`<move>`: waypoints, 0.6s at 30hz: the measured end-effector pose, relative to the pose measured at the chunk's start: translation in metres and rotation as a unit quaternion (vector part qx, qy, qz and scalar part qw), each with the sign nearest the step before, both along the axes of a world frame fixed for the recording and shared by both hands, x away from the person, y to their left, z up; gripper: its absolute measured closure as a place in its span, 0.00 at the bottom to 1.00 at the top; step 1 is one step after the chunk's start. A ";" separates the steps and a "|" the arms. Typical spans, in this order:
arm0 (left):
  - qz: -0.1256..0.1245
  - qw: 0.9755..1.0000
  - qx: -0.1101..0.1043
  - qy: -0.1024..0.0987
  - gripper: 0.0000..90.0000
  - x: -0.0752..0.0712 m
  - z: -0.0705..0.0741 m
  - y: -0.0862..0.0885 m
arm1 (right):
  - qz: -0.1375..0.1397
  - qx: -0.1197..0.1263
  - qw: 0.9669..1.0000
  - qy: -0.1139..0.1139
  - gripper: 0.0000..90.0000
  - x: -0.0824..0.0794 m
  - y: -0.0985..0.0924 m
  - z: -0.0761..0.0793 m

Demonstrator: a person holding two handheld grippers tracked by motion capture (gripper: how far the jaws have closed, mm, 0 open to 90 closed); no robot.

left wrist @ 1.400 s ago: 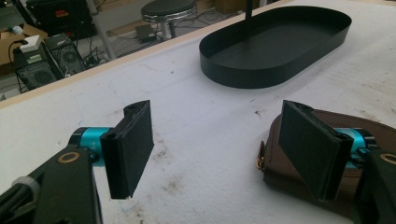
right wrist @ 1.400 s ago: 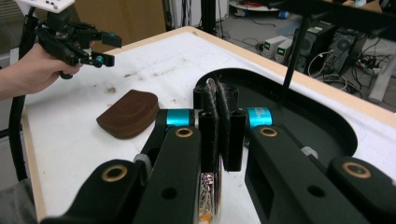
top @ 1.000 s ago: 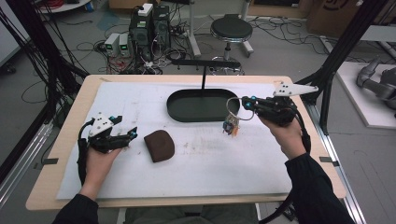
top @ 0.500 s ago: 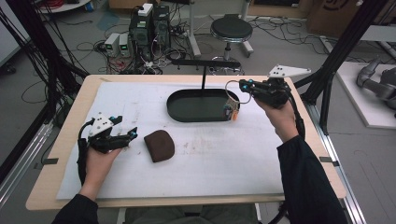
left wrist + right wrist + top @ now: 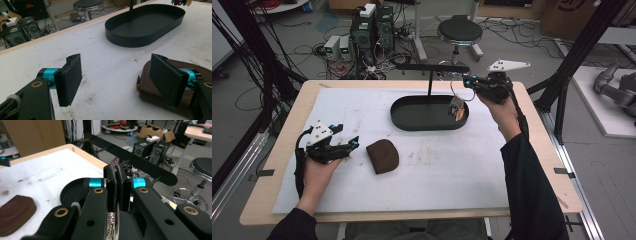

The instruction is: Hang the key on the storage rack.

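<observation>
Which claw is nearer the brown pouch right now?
Left. The left claw sits open just beside the brown pouch on the mat. The right claw is far off, above the black tray's far end, clamping a keyring.

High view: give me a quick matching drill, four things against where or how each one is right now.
1. left tongs
2. right tongs
3. brown pouch
4. black oval tray

a. flat on the white mat
b. shut on the key ring
c. open, beside the pouch
d. under the stand's crossbar

Pairs: 1-c, 2-b, 3-a, 4-d
</observation>
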State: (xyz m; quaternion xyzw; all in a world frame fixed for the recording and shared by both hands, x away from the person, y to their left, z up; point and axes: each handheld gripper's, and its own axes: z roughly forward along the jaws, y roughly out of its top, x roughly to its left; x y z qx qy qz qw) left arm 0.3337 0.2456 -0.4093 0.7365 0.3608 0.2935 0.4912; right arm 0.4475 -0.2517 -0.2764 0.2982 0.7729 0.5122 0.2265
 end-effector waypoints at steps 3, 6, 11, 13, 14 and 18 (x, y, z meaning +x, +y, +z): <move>0.000 1.000 -0.002 0.001 0.30 0.000 0.000 0.000 | -0.016 -0.004 1.000 0.001 0.98 0.011 0.001 -0.002; 0.000 1.000 -0.003 0.002 0.30 0.000 0.000 0.000 | -0.021 -0.003 1.000 0.000 0.98 0.018 0.002 -0.002; -0.002 1.000 -0.002 0.002 0.30 0.000 -0.001 0.000 | -0.030 -0.005 1.000 0.002 0.98 0.027 0.003 -0.004; -0.002 1.000 -0.002 0.003 0.30 0.000 -0.001 -0.001 | -0.035 -0.007 0.999 0.005 0.98 0.031 0.002 -0.006; -0.003 1.000 -0.003 0.003 0.30 0.001 -0.001 -0.001 | -0.038 -0.007 0.999 0.008 0.98 0.033 0.001 -0.008; -0.004 1.000 -0.002 0.004 0.30 0.001 -0.001 -0.001 | -0.050 -0.004 0.999 0.018 0.98 0.043 -0.004 -0.014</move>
